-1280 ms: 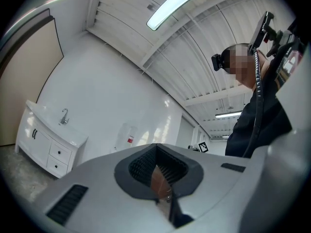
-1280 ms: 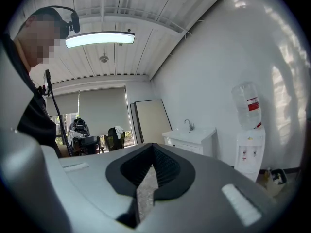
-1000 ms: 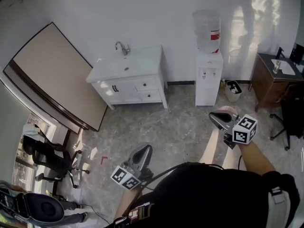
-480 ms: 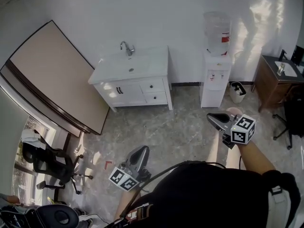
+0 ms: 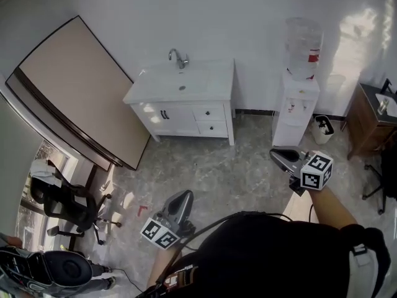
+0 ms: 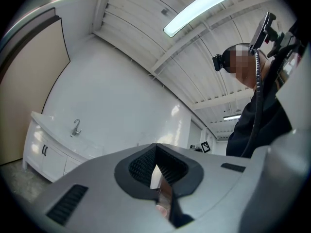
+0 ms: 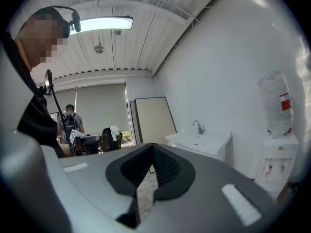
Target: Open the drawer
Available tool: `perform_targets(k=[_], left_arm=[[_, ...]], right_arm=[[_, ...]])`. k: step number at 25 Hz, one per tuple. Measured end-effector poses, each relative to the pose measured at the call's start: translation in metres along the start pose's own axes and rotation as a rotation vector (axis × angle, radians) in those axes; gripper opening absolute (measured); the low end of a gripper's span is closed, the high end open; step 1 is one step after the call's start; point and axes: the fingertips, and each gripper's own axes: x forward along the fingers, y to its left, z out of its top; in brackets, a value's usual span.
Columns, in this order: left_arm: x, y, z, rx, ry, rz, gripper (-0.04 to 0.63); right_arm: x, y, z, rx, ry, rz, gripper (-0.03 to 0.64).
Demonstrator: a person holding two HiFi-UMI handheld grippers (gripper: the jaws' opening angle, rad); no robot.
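White cabinet (image 5: 186, 89) upper centre in the head view, and its drawer (image 5: 209, 112) runs crosswise, up-frame between left tool (image 5: 185, 196) and right tool (image 5: 277, 154), well apart from both. It sits further right than a second ago. Left gripper view: jaws together, empty, cabinet (image 6: 46, 152) at lower left. Right gripper view: jaws closed on nothing, cabinet (image 7: 201, 142) right of centre.
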Motion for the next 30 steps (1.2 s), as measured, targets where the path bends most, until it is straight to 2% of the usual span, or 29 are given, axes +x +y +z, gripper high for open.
perform_targets(k=[9, 14, 22, 30], left_arm=[[0.108, 0.001, 0.0, 0.045, -0.039, 0.105, 0.0], [0.164, -0.002, -0.009, 0.051, -0.037, 0.142, 0.0], [0.221, 0.008, -0.031, 0.032, 0.001, 0.164, 0.0], [0.245, 0.062, -0.023, 0.017, 0.0, 0.095, 0.0]], right_arm=[[0.013, -0.116, 0.043, -0.021, -0.023, 0.127, -0.005], [0.006, -0.17, 0.047, -0.01, -0.009, 0.174, -0.005], [0.004, -0.233, 0.036, 0.02, 0.01, 0.173, -0.005], [0.035, -0.259, 0.037, 0.018, 0.027, 0.104, -0.005]])
